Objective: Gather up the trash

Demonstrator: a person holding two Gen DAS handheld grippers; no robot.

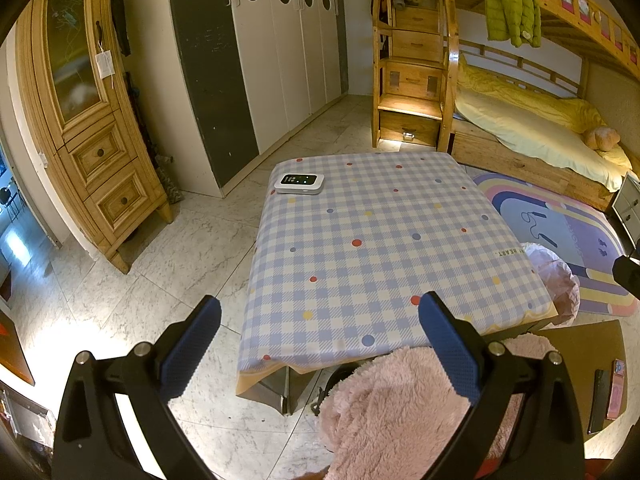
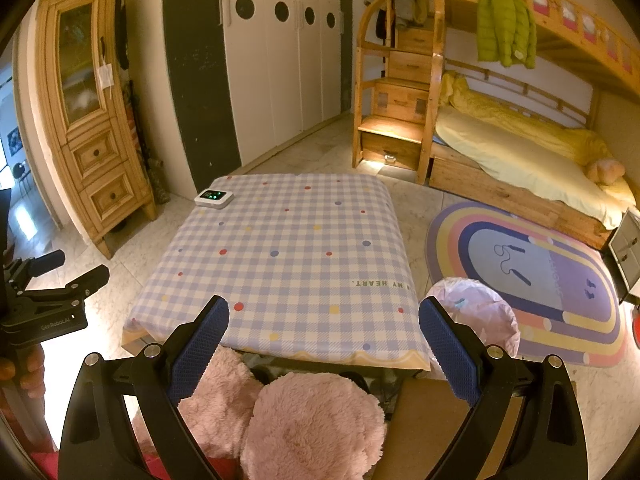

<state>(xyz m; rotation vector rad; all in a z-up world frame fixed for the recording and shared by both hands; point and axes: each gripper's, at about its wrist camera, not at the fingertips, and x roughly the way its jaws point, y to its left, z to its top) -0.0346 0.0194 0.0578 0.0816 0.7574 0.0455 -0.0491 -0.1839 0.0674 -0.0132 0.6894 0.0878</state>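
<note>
Bedroom floor of pale marble tile spreads under a low surface [image 2: 280, 264] covered in a blue-and-white checked cloth with coloured dots. Nearest the cameras, pink fleece-clad knees [image 2: 312, 420] sit below both tools. Each hand-held gripper is spread wide and holds nothing: the left hand-held gripper [image 1: 320, 340] hangs over the surface's near left corner, the right hand-held gripper [image 2: 324, 340] over its near edge. Just right of the surface, on the floor, stands a trash bin [image 2: 476, 312] lined with a crinkled pale pink bag, a small scrap of blue inside. At the far left corner of the surface lies a small white device [image 2: 214, 199] with lit green marks. Beyond are a rainbow rug [image 2: 532, 280], a wooden bunk bed [image 2: 520, 168] and white wardrobes [image 2: 280, 60].
</note>
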